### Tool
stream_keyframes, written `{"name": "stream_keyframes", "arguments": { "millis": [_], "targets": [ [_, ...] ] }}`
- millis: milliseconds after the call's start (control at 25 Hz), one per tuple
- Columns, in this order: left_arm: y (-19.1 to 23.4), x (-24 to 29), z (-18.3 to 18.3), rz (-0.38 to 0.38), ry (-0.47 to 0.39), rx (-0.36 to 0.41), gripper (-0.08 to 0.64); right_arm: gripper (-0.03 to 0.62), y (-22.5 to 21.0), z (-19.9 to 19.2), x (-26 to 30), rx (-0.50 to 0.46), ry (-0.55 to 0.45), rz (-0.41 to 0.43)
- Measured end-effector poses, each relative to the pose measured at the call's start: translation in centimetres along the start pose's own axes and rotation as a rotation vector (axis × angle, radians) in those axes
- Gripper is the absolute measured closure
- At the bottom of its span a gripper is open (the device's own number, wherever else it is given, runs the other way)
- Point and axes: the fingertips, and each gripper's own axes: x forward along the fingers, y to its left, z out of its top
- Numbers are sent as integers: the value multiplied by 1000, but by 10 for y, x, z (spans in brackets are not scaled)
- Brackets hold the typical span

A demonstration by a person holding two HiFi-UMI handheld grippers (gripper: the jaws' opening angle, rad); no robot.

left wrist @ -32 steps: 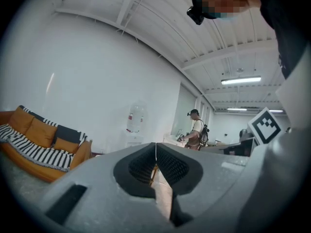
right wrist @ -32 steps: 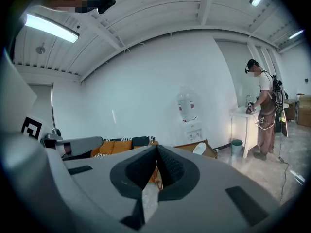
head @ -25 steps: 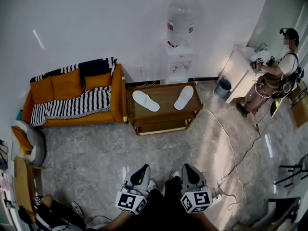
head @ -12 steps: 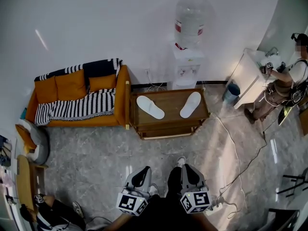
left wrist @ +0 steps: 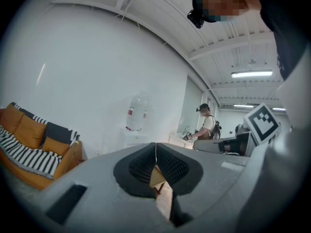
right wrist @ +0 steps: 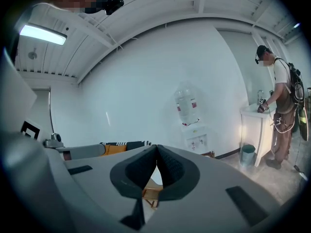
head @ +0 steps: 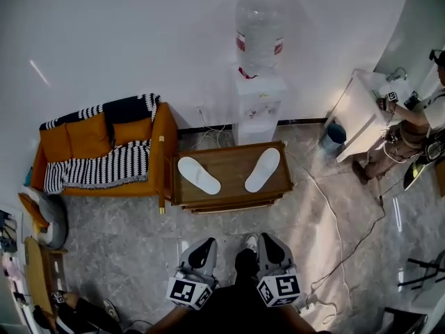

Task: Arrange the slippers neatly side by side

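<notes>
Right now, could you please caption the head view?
White slippers apart on wooden table; left hand-held gripper and right hand-held gripper shut.

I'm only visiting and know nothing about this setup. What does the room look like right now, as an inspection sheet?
Surface: low wooden table, top otherwise bare.
Job's things: left slipper and right slipper, white, lying apart in a V, not side by side.
Clutter: nothing seen on the table.
Grippers: left gripper and right gripper both shut, empty, short of the table.
Cables: white cable trailing over the floor right of the table.
Surroundings: orange sofa, water dispenser, another person at a white counter.
</notes>
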Motion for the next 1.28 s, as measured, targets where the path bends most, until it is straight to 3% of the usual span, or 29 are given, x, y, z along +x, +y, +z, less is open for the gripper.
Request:
{"name": "stream_keyframes", "arguments": {
  "millis": [280,640,1280],
  "targets": [
    [-17,98,16,27,13,-8,543,580,-86,35,54,-13,34,16],
    [-27,157,38,42,16,6,543,580,-145,55,108,6,66,29],
    [21,216,46,-15,28,9,543,580,-193,2,199,103,221,-95]
  ]
}}
